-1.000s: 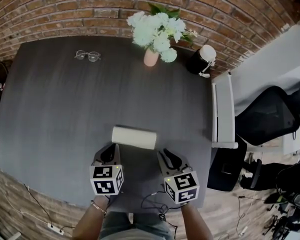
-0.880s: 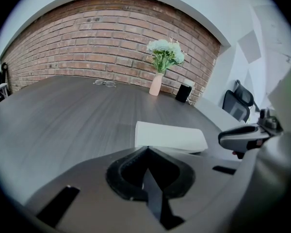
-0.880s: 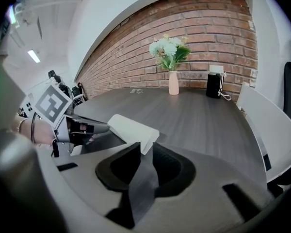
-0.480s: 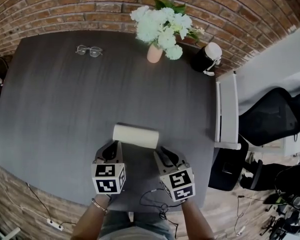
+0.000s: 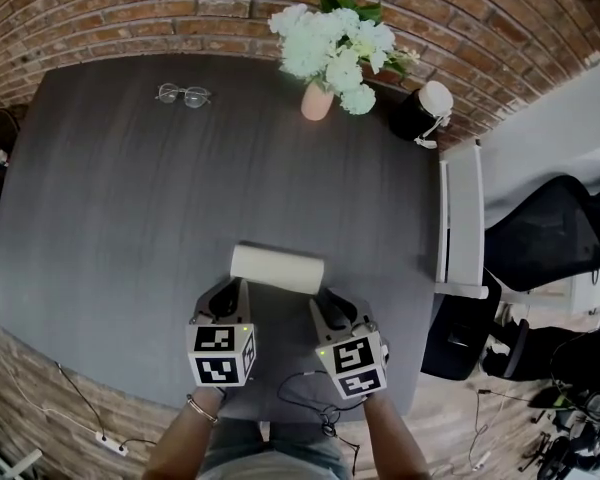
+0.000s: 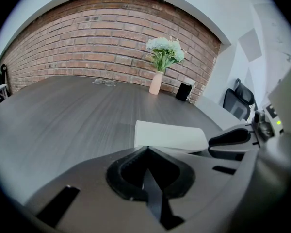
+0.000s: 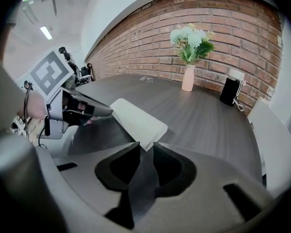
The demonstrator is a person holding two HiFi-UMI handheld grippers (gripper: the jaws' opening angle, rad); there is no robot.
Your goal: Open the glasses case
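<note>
A shut white glasses case (image 5: 277, 269) lies on the dark table (image 5: 120, 218), near the front edge. My left gripper (image 5: 232, 286) is just short of the case's near left side, its tips meeting with nothing between them (image 6: 146, 148). In the left gripper view the case (image 6: 169, 136) lies right beyond those tips. My right gripper (image 5: 325, 301) is at the case's right end. Its jaws have just been opening and show a narrow gap (image 7: 144, 145), with the case's near corner (image 7: 138, 123) at the gap. I cannot see the pads pressing on it.
A pair of glasses (image 5: 183, 94) lies at the far left of the table. A pink vase of white flowers (image 5: 317, 101) and a black container with a white lid (image 5: 417, 116) stand at the back by the brick wall. A white ledge (image 5: 462, 218) and a black chair (image 5: 540, 238) are on the right.
My right gripper has edged in toward the case's right end, sunk a little and rolled slightly. The left gripper and the case have stayed where they were.
</note>
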